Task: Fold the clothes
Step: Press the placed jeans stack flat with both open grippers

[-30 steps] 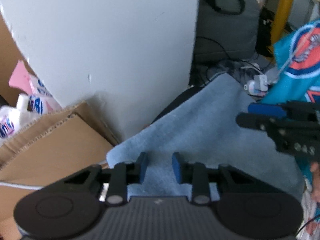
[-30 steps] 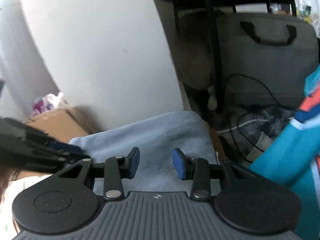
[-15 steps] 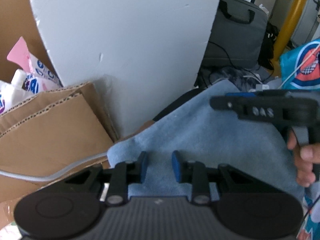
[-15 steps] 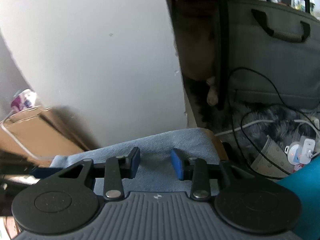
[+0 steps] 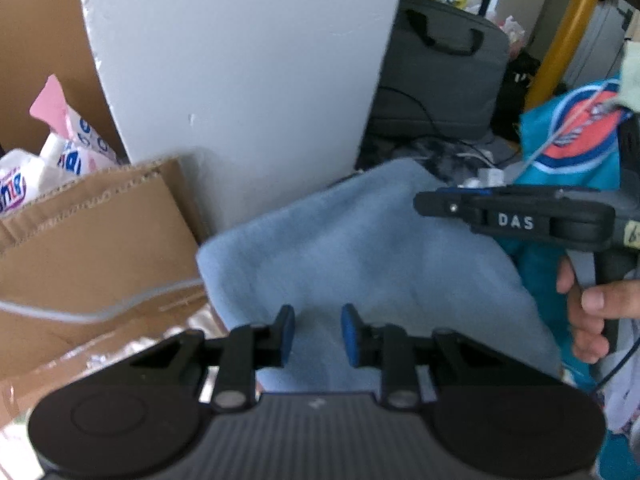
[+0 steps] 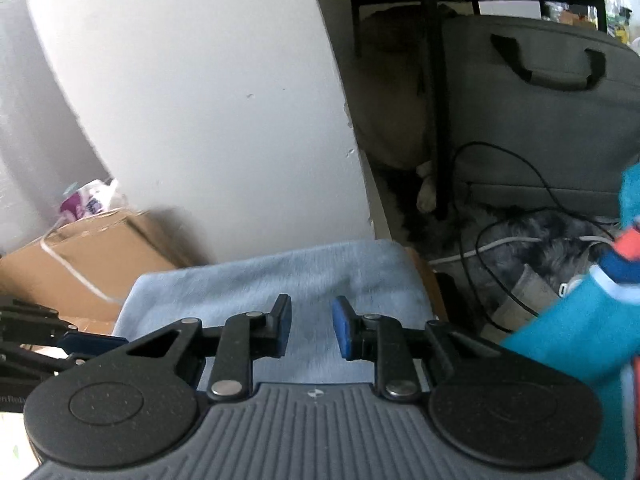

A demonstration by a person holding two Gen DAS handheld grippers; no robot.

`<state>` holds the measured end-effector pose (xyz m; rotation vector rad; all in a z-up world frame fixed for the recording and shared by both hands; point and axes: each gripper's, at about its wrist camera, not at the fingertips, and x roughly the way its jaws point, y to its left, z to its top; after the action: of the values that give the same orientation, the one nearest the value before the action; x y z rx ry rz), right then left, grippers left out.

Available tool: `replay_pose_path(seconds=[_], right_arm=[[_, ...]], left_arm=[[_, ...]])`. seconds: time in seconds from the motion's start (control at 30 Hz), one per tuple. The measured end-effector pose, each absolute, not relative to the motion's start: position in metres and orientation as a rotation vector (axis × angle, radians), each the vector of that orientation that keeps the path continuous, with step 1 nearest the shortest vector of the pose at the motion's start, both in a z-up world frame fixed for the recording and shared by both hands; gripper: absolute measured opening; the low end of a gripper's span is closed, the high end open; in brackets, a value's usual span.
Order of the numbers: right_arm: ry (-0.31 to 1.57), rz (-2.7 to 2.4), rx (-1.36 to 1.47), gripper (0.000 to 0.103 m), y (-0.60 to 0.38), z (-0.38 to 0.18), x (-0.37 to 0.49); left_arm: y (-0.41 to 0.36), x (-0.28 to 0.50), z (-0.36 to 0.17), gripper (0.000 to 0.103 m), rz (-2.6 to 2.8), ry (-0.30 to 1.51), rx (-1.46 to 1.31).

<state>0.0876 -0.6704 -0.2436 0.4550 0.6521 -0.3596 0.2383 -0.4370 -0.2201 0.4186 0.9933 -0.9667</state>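
A light blue folded cloth (image 5: 360, 248) lies in front of a white pillar, with its far corners toward the pillar. My left gripper (image 5: 316, 336) hovers over the cloth's near edge. Its jaws are closing, a narrow gap remains, and the cloth shows beneath it, not pinched. My right gripper (image 6: 312, 330) hangs over the same cloth (image 6: 280, 280), jaws also closing with nothing pressed between the pads. In the left wrist view the right gripper (image 5: 424, 204) shows side-on above the cloth's right part, held by a hand (image 5: 588, 312). A teal garment (image 5: 576, 148) with an orange emblem lies at the right.
A cardboard box (image 5: 100, 232) with a grey cable across it stands left of the cloth. The white pillar (image 5: 240, 60) rises just behind. A grey bag (image 6: 540, 100), dark cables and a charger (image 6: 512, 240) crowd the floor at the back right. The left gripper (image 6: 60, 340) shows at the left edge.
The right gripper's jaws have narrowed, and it has come in leftward over the cloth. The left gripper has shifted sideways, so the pillar now sits more centrally. The cloth has not moved.
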Motion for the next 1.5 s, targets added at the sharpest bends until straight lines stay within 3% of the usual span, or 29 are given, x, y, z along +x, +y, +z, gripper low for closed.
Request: replay_pose_path(seconds=[0.17,0.27,0.87,1.5], right_arm=[[0.656,-0.328,0.453,0.031,-0.650,-0.251,0.062],[0.689,-0.330,0.424,0.031,-0.636,-0.262,0.048],[0.690,-0.378,0.452,0.029,-0.597,-0.295,-0.044],[0.641,-0.512,0.528,0.035,-0.588,-0.279,-0.092]], left_arm=[[-0.425,0.219,-0.227,0.027,-1.014,1.020,0.402],[-0.426,0.220,-0.247,0.020,-1.000,1.022,0.438],[-0.441,0.221,-0.282,0.021,-0.904,1.001,0.511],[-0.440,0.234,-0.282,0.020,-0.869,1.081,0.453]])
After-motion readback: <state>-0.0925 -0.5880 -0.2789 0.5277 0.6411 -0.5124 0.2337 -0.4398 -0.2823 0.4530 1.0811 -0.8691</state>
